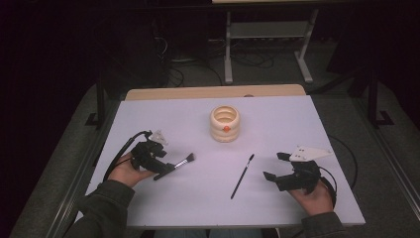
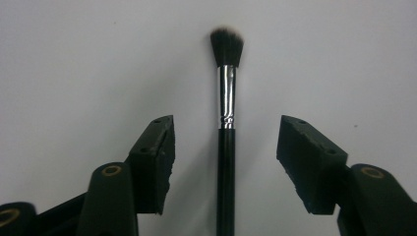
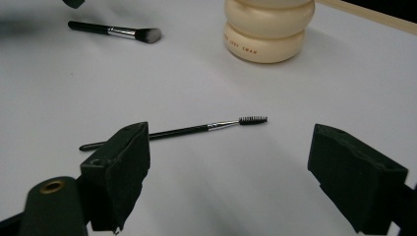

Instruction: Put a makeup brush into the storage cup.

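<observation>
A: Brush (image 2: 226, 123) lies flat on the white table (image 1: 163, 208), its black handle running straight between the jaws of the left gripper (image 2: 225, 150). Both pads stand clear of it, with a gap on either side, so nothing is clamped.

B: And from above?

A: The left gripper (image 1: 157, 163) sits at about eight o'clock from the cream holder (image 1: 224, 123), bristles aimed toward two o'clock. The right gripper (image 1: 278, 166) waits at four o'clock, jaws wide apart and empty, with the thin spoolie wand (image 1: 242, 176) lying just beside it.

B: What could spoil the pick?

A: My guess is the handle. It's round, slim and flat on the table, so if the pads close too high they may pinch its top and roll it out sideways. Close with the tips scraping the table and the brush could be pushed away instead. A grip this far back might also let the bristle end droop.
</observation>
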